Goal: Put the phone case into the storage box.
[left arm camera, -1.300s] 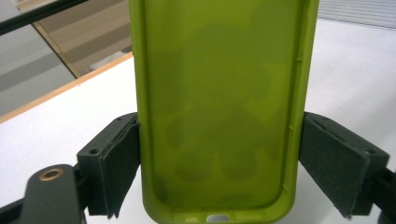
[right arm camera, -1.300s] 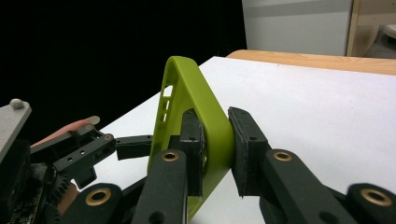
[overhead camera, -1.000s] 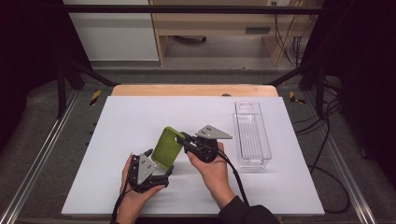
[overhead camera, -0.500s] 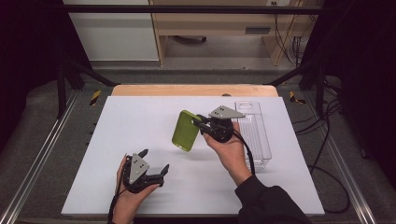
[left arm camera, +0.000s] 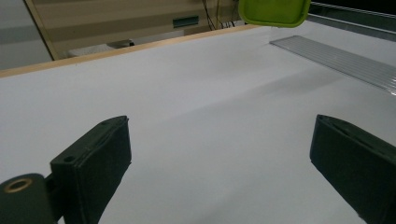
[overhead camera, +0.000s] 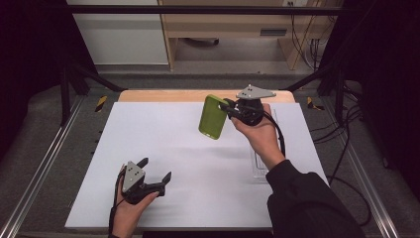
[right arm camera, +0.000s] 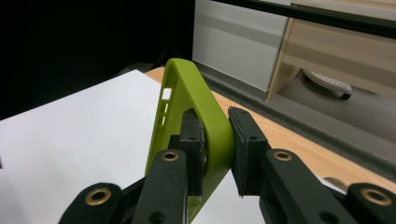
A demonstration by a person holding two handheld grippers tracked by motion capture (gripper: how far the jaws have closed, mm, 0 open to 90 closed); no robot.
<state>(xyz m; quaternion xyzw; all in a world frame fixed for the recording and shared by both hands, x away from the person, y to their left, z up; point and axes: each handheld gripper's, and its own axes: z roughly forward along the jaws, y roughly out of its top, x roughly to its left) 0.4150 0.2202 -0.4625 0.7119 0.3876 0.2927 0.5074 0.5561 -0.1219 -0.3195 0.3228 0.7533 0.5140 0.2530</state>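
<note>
Nearest the person, the left gripper (overhead camera: pixel 153 179) rests low over the white table (overhead camera: pixel 163 144), held in the left hand (overhead camera: pixel 130 214). Its two matte black jaws stand wide apart with nothing between them. In the left gripper view they are blocky and flat-faced, with a brass-coloured rivet at the base of one. A grey three-cornered plate lies on top of its body. The table surface is smooth, flat and matte white, with a pale wooden edge (overhead camera: pixel 163 95) along its far side.

Farther out, the right hand (overhead camera: pixel 261 136), in a dark sleeve, holds the right gripper (overhead camera: pixel 229 109) lifted above the table's far part. Its jaws are clamped on the green phone case (overhead camera: pixel 214 117), one pad inside the shell and one outside, pinching a side wall. The case (right arm camera: pixel 196 107) is a thin, lime-green shell, smooth and slightly glossy, a rounded rectangle with a raised lip and small rectangular cut-outs along one side. It hangs in the air, tilted, clear of the table, with its open side turned toward the right gripper.

Just behind and under the right hand lies a clear plastic tray (overhead camera: pixel 258 166), long and narrow, with a ribbed base, largely hidden by the arm.

Beyond the table stand a white cabinet (overhead camera: pixel 124 34) and a pale wooden shelf (overhead camera: pixel 233 22).
</note>
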